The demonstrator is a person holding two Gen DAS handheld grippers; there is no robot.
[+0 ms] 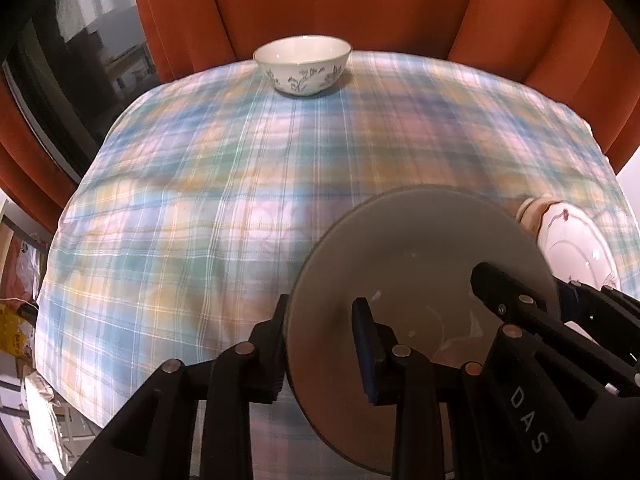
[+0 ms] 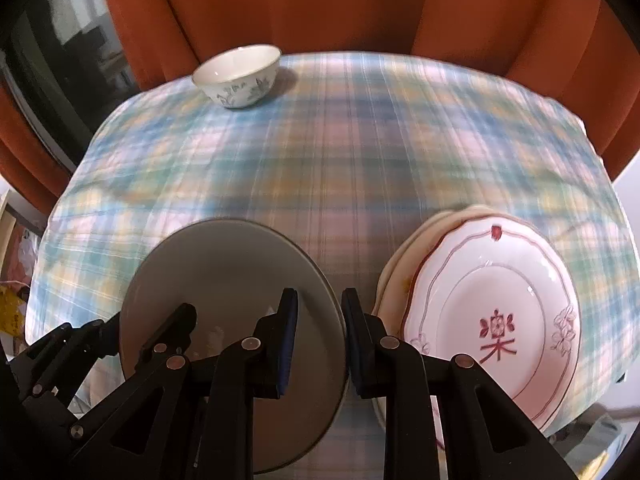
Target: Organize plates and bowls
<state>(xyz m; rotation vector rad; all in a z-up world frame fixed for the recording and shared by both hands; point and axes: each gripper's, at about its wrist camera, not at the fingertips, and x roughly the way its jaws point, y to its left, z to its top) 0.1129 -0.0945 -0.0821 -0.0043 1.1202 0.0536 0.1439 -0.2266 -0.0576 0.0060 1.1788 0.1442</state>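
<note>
A plain grey plate (image 1: 404,256) is held over the plaid tablecloth. My left gripper (image 1: 324,344) straddles its left rim and my right gripper (image 2: 320,344) straddles its right rim (image 2: 240,264), both shut on it. The right gripper's fingers also show in the left wrist view (image 1: 504,292). A stack of plates topped by a white plate with red pattern (image 2: 500,312) lies on the right, just beside the right gripper. A white bowl with blue flowers (image 1: 303,65) stands at the table's far edge, also in the right wrist view (image 2: 239,76).
The table (image 1: 200,200) is covered by a blue, yellow and pink plaid cloth. Orange curtains (image 1: 360,4) hang behind it. A dark window (image 1: 80,60) is at the far left. Bags and clutter (image 1: 16,320) lie on the floor to the left.
</note>
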